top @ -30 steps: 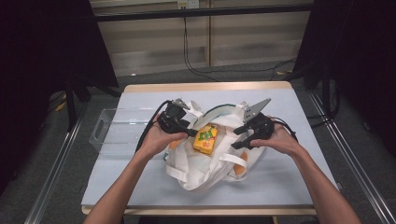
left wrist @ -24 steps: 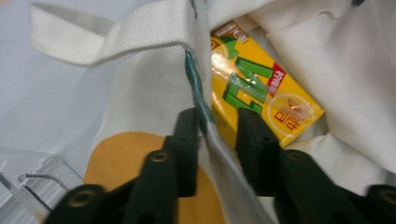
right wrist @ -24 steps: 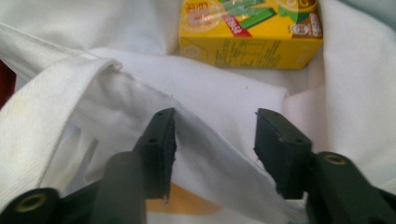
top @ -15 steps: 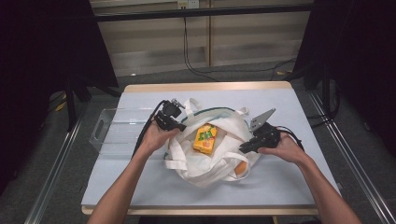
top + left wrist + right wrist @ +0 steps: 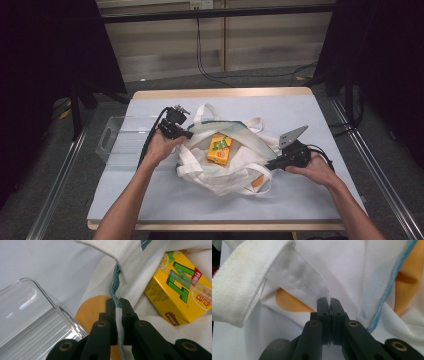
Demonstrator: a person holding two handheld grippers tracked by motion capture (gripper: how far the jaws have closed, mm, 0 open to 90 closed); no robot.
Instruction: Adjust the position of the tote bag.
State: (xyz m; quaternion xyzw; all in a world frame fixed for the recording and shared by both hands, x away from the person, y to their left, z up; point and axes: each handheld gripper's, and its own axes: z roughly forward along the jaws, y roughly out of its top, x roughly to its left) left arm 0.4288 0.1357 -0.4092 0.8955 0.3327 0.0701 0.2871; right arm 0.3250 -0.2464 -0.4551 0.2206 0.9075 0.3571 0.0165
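Observation:
A white cloth tote bag (image 5: pixel 220 172) with orange patches lies in the middle of the table, its mouth held wide. A yellow drink carton (image 5: pixel 220 148) rests inside it and appears as the yellow carton (image 5: pixel 180 287) in the left gripper view. My left gripper (image 5: pixel 188 135) is shut on the bag's green-trimmed rim (image 5: pixel 117 302) at the bag's left side. My right gripper (image 5: pixel 268 165) is shut on a thin edge of the bag's white cloth (image 5: pixel 312 282) at the bag's right side, low near the table.
A clear plastic tray (image 5: pixel 122 142) stands at the table's left edge, right beside my left gripper; its curved corner (image 5: pixel 37 312) is close by in the left gripper view. The bag's white handles (image 5: pixel 207 110) loop toward the back. Cables trail from both grippers.
My right gripper has pulled the bag's right side outward and down toward the table's right, opening the mouth wider. My left gripper has barely moved.

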